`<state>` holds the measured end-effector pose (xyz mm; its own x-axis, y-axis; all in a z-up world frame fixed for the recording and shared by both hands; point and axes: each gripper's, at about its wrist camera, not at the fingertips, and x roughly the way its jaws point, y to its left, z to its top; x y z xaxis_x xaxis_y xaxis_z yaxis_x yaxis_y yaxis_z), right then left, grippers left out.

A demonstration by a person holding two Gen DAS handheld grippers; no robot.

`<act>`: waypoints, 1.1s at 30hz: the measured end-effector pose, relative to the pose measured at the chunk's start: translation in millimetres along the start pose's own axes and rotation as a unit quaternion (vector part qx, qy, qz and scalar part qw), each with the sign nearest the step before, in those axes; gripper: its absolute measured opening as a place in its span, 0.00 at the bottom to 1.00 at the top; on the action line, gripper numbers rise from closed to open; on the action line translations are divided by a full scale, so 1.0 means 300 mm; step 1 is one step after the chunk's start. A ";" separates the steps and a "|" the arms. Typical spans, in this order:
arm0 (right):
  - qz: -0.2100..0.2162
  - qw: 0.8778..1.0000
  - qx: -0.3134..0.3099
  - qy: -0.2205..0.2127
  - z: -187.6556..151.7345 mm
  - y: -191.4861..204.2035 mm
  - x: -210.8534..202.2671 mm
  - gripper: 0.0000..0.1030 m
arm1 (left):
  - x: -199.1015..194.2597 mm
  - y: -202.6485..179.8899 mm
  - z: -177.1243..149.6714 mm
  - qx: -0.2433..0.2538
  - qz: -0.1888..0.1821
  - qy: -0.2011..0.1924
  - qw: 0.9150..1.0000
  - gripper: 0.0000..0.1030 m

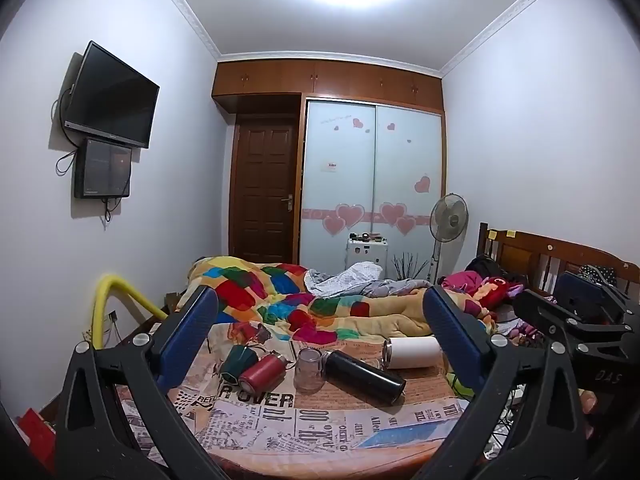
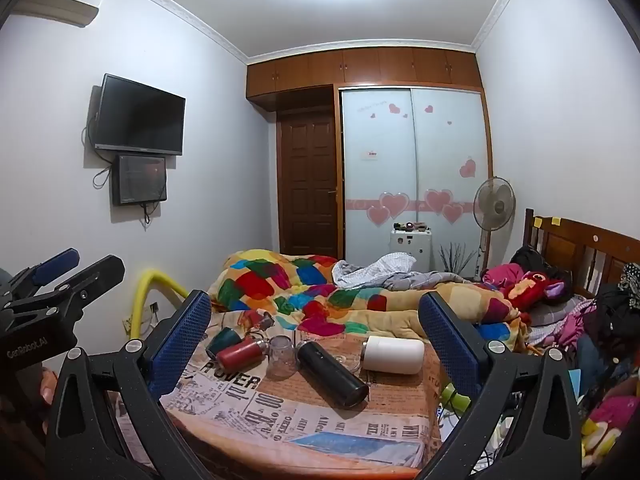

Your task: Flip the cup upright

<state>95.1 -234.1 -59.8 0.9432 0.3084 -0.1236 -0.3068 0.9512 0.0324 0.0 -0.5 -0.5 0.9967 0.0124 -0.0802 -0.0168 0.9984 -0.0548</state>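
Newsprint-patterned cloth covers the small table (image 1: 280, 412), which carries 5 vessels in a loose row.

- Item 1: dark green ceramic cup (image 1: 239, 360), lying on its side at the left end, touching item 2.
- Item 2: red metal flask (image 1: 262, 372), on its side.
- Item 3: clear glass cup (image 1: 309, 368), standing mouth-down, just beside item 4; taken to be the task's cup, though the green one also qualifies.
- Item 4: black cylindrical flask (image 1: 364, 376), on its side.
- Item 5: white cylindrical tumbler (image 1: 412, 353), on its side at the right end.

Tongs: left gripper (image 1: 320, 308) and right gripper (image 2: 316, 308) each hang above the near edge with jaws spread wide, holding nothing.

Step, as judged: approach, no contact. Next move calls for 1 gripper to descend, straddle the chosen cup's wall clear of its neighbours, close, then rotate it onto its base.
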 end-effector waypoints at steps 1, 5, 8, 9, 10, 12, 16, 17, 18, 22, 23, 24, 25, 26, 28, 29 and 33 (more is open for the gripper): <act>0.000 1.000 0.000 0.000 0.000 0.000 0.000 1.00 | 0.000 0.000 -0.001 0.001 0.000 0.001 1.000 1.00; 0.000 1.000 0.000 0.002 -0.001 0.002 0.001 1.00 | 0.030 0.023 -0.007 -0.015 -0.004 0.013 1.000 1.00; -0.001 1.000 -0.001 0.003 -0.002 0.003 0.002 1.00 | 0.010 0.003 -0.010 -0.007 -0.002 0.005 1.000 1.00; -0.001 1.000 -0.002 0.003 -0.002 0.003 0.002 1.00 | 0.022 0.009 -0.004 -0.011 -0.002 0.011 1.000 1.00; -0.001 1.000 -0.002 0.003 -0.002 0.004 0.002 1.00 | 0.023 0.011 -0.004 -0.012 -0.002 0.012 1.000 1.00; -0.001 1.000 -0.002 0.004 -0.002 0.004 0.003 1.00 | 0.023 0.015 -0.011 -0.014 -0.002 0.013 1.000 1.00; -0.001 1.000 -0.002 0.005 -0.002 0.005 0.004 1.00 | 0.029 0.020 -0.018 -0.016 -0.002 0.016 1.000 1.00; -0.001 1.000 -0.002 0.005 -0.002 0.006 0.004 1.00 | 0.030 0.022 -0.017 -0.016 -0.002 0.016 1.000 1.00; -0.001 1.000 -0.002 0.006 -0.002 0.006 0.005 1.00 | 0.030 0.021 -0.019 -0.016 -0.002 0.016 1.000 1.00; -0.001 1.000 -0.002 0.006 0.003 0.006 0.005 1.00 | 0.030 0.022 -0.019 -0.016 -0.002 0.016 1.000 1.00; -0.001 1.000 -0.002 0.006 0.004 0.006 0.006 1.00 | 0.030 0.022 -0.019 -0.016 -0.003 0.016 1.000 1.00; -0.001 1.000 -0.002 0.007 0.006 0.005 0.007 1.00 | 0.034 0.021 -0.022 -0.016 -0.003 0.017 1.000 1.00; -0.001 1.000 -0.002 0.007 0.008 0.004 0.007 1.00 | 0.037 0.023 -0.024 -0.016 -0.003 0.018 1.000 1.00; -0.001 1.000 -0.002 0.007 0.010 0.004 0.008 1.00 | 0.039 0.023 -0.024 -0.016 -0.004 0.019 1.000 1.00; -0.001 1.000 -0.002 0.008 0.013 0.003 0.008 1.00 | 0.047 0.018 -0.028 -0.014 -0.004 0.020 1.000 1.00; -0.001 1.000 -0.002 0.008 0.015 0.003 0.007 1.00 | 0.046 0.019 -0.029 -0.014 -0.004 0.020 1.000 1.00; -0.002 1.000 -0.002 0.009 -0.008 0.003 0.012 1.00 | 0.050 0.018 -0.033 -0.013 -0.007 0.021 1.000 1.00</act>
<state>97.8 -232.1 -62.5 0.9418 0.3051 -0.1409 -0.3042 0.9522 0.0286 14.2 4.4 -11.9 0.9928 -0.0041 -0.1200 -0.0059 0.9966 -0.0827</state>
